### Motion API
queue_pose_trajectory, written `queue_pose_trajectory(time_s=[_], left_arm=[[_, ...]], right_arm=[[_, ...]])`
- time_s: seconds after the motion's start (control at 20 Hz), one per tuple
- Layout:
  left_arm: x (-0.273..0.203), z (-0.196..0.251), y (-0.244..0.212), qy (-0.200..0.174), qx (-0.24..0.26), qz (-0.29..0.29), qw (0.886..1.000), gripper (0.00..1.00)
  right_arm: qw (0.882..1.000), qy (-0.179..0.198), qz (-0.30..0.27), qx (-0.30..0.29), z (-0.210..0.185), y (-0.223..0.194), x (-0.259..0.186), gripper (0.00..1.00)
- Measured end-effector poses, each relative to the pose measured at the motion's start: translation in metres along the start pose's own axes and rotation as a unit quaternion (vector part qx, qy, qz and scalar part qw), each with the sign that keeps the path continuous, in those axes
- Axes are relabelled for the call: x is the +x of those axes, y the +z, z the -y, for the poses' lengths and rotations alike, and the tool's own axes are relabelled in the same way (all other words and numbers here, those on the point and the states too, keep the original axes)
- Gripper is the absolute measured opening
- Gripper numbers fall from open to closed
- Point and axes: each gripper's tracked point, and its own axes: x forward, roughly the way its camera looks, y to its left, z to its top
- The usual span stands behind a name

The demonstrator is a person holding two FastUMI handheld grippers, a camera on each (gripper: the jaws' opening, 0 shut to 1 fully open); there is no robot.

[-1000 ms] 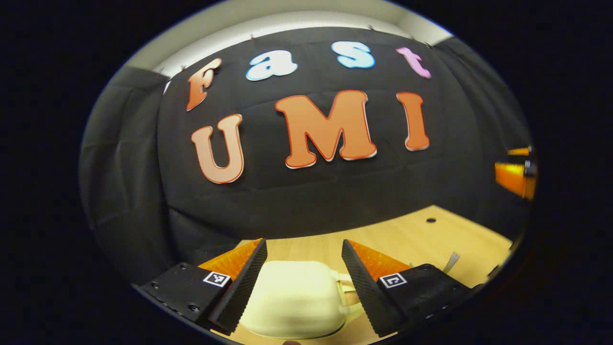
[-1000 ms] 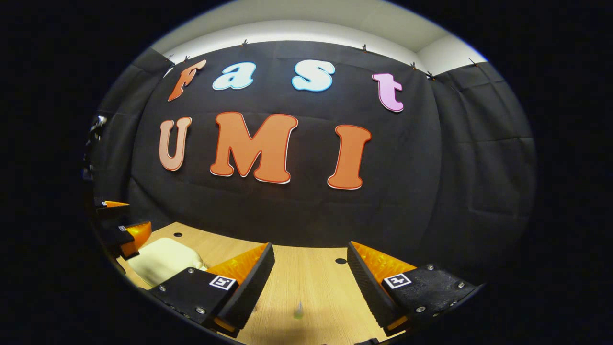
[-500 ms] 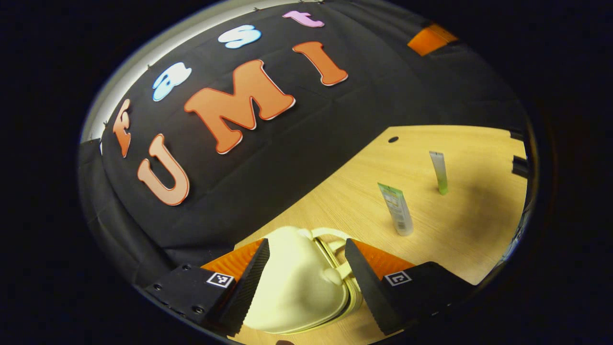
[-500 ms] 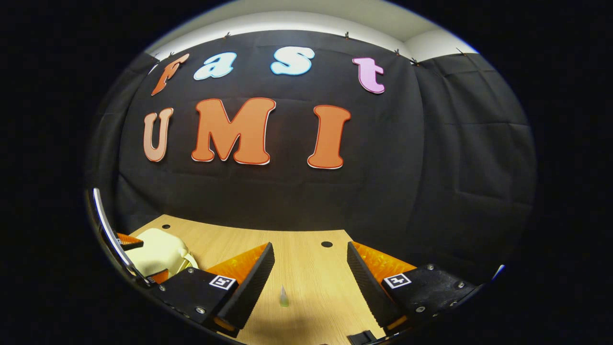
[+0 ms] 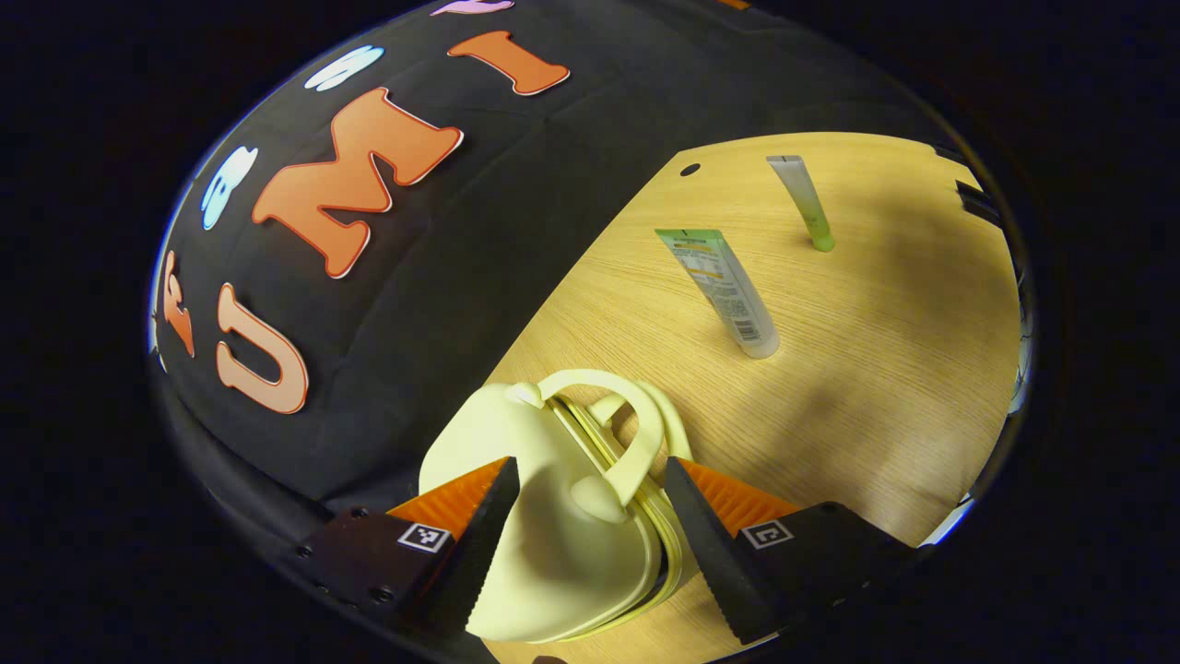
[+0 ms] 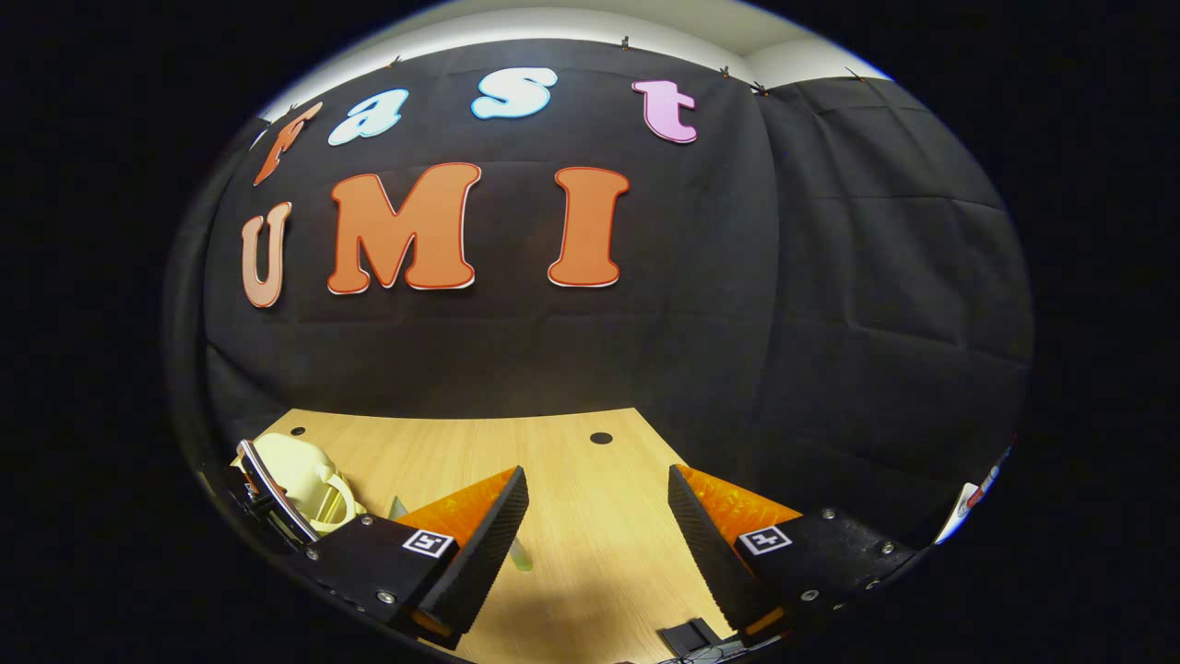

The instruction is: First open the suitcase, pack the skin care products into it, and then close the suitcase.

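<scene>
suitcase (image 5: 553, 516) shut, between spread left gripper (image 5: 590, 516) fingers; right gripper (image 6: 597, 526) spread over bare table (image 6: 590, 553).

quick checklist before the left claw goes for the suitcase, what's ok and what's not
1. Left claw open around the case: ok, its fingers flank the cream suitcase without pressing on it.
2. Suitcase closed: ok, the shells lie together; not opened yet.
3. Handle reachable: ok, it arches free just ahead of the fingers.
4. Skin care products out of the way: ok, the large tube and slim green tube stand upright on the table, apart from the case.
5. Right claw free: ok, open, holding nothing.
6. Latch or zip type: cannot tell.
</scene>
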Motion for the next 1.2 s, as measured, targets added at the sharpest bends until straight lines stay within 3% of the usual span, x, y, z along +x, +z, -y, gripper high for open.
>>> queue_pose_trajectory(time_s=[0.35, 0.5, 0.55, 0.65, 0.8, 1.0, 1.2], left_arm=[[0.024, 0.008, 0.006, -0.001, 0.041, -0.004, 0.999, 0.97], [0.036, 0.02, 0.009, -0.024, 0.042, -0.01, 0.999, 0.96], [0.037, 0.029, 0.01, -0.041, 0.038, -0.012, 0.998, 0.87], [0.045, 0.039, 0.013, -0.045, 0.061, -0.015, 0.997, 0.27], [0.042, 0.039, 0.016, -0.05, 0.074, -0.03, 0.996, 0.14], [0.041, 0.028, 0.02, -0.017, 0.086, -0.042, 0.995, 0.14], [0.034, 0.019, 0.023, -0.022, 0.109, -0.05, 0.993, 0.07]], right_arm=[[1.0, -0.017, -0.008, 0.007, 0.011, 0.0, 0.004, 0.96], [1.0, -0.022, -0.006, 0.009, 0.014, 0.004, 0.006, 0.96], [1.0, -0.023, -0.006, 0.009, 0.016, 0.005, 0.005, 0.96], [1.0, -0.025, -0.007, 0.007, 0.017, 0.003, 0.005, 0.96], [1.0, -0.02, -0.007, 0.006, 0.014, 0.004, 0.002, 0.96], [1.0, -0.018, -0.003, 0.008, 0.017, 0.005, -0.002, 0.96], [1.0, -0.012, -0.008, 0.017, 0.017, 0.0, -0.004, 0.96]])
